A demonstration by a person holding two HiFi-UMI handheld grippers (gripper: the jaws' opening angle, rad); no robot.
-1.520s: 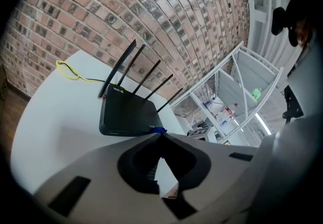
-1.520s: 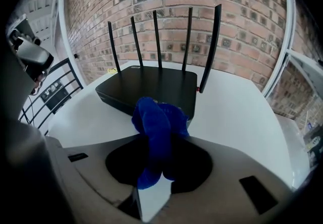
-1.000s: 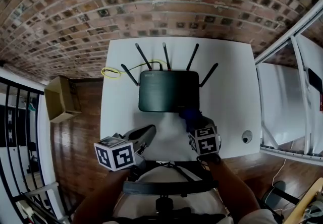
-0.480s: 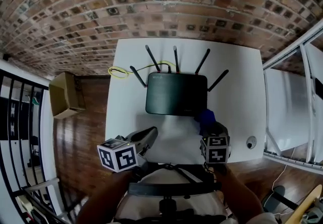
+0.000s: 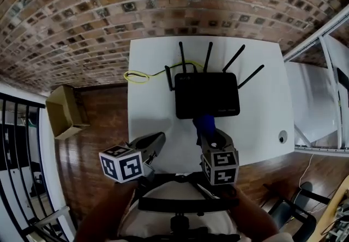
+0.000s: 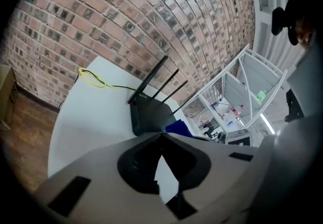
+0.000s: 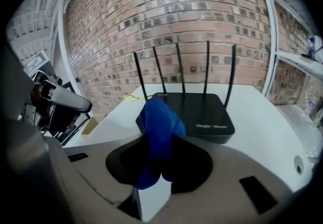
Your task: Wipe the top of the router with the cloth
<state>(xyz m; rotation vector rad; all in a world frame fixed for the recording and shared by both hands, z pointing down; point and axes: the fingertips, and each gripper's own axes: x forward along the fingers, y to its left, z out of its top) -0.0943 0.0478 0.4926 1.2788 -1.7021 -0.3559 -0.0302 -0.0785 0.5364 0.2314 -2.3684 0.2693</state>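
Head view: over the last second the blue cloth (image 5: 205, 123) has moved from the router's (image 5: 207, 95) near right corner toward the middle of its near edge. It is at the edge, not yet on the lid. Judgement: wiping not begun; the cloth has to go up onto the top next. The right gripper (image 5: 210, 136) carries the cloth; the left gripper (image 5: 155, 140) hangs apart over the bare white counter (image 5: 150, 110).

Left gripper view: jaws together at the tips, nothing between them. A thin yellow cable (image 6: 93, 79) is looped behind the router.

Right gripper view: jaws pinched on the cloth, a soft, nubbly bunched wad. The router is a flat matt black slab with rounded corners and five thin rod antennas (image 7: 207, 66) standing upright.
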